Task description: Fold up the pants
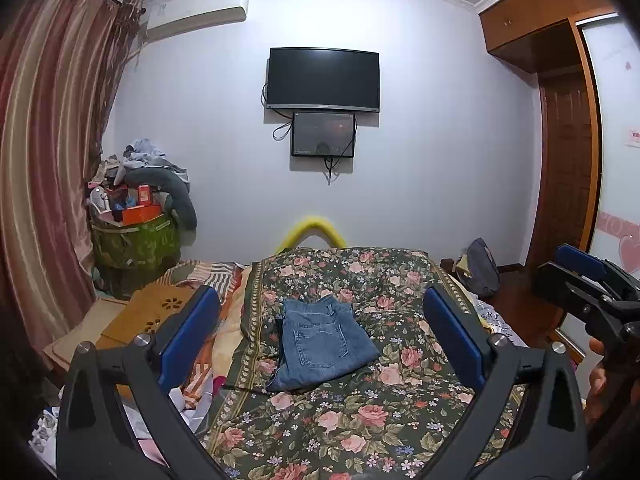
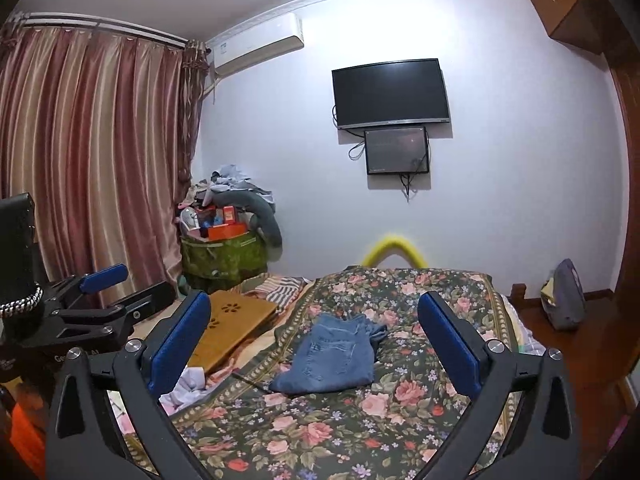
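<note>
Nearest the lens in the left wrist view, the left gripper [image 1: 320,336]: black arms, blue pads [image 1: 191,332], jaws spread wide with nothing between them, raised above the bed and clear of the cloth. Same in the right wrist view for the right gripper [image 2: 316,340]: jaws spread wide, empty, blue pads [image 2: 450,344] apart on either side of the frame. Each gripper shows in the other's view at the edge, side by side; fingers of a hand [image 1: 598,364] partly visible behind the right one. Pants [image 1: 320,344], blue denim, lie folded into a compact bundle on the floral bedspread [image 1: 360,420], roughly mid-bed, back pocket facing up, waistband end toward the far wall. They sit ahead of both grippers, not touching either. To the left of the bedspread: a wooden lap tray [image 2: 236,320] with flower-shaped cut-outs, striped bedding [image 2: 280,286], crumpled pale cloth near the left pad. Yellow curved bar [image 1: 312,228] at the foot of the bed. Far wall: a dark television [image 1: 322,80] with a smaller screen [image 1: 323,134] just beneath, cables hanging. Air conditioner [image 1: 192,14] high in the corner, striped curtains [image 2: 92,160] on the left, a green bin [image 2: 222,258] heaped with boxes and clothes.
</note>
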Demonstrator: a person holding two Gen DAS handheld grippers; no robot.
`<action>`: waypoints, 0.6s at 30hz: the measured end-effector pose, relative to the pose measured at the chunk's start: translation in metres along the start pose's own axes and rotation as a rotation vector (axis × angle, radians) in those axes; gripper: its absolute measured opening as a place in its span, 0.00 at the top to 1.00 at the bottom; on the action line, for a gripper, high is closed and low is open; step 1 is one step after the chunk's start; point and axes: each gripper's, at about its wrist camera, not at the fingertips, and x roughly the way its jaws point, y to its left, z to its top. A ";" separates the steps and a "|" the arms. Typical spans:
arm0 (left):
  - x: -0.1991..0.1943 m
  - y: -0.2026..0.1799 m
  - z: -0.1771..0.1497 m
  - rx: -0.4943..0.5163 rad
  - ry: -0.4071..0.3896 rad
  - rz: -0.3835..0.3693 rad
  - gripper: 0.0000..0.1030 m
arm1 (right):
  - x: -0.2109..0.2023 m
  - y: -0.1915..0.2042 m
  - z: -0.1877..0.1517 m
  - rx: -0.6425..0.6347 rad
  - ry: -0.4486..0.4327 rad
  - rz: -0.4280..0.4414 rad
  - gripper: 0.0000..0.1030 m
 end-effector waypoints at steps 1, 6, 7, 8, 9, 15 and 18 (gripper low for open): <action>0.001 0.000 0.000 -0.004 0.002 -0.002 0.00 | 0.001 0.000 -0.001 0.000 0.003 0.000 0.00; 0.003 0.002 -0.001 -0.011 0.010 -0.004 0.00 | 0.002 0.000 -0.001 0.004 0.012 0.000 0.00; 0.004 0.002 -0.001 -0.011 0.012 -0.004 0.00 | 0.002 -0.001 -0.001 0.005 0.012 0.000 0.00; 0.004 0.003 -0.001 -0.011 0.013 -0.004 0.00 | 0.003 -0.001 -0.001 0.005 0.012 0.000 0.00; 0.004 0.003 -0.001 -0.011 0.013 -0.003 0.00 | 0.003 -0.001 -0.001 0.004 0.013 0.000 0.00; 0.008 0.003 -0.001 -0.009 0.019 -0.004 0.00 | 0.003 0.000 0.000 0.006 0.013 -0.006 0.00; 0.008 0.003 -0.001 -0.006 0.020 -0.001 0.00 | 0.004 0.000 -0.001 0.008 0.016 -0.005 0.00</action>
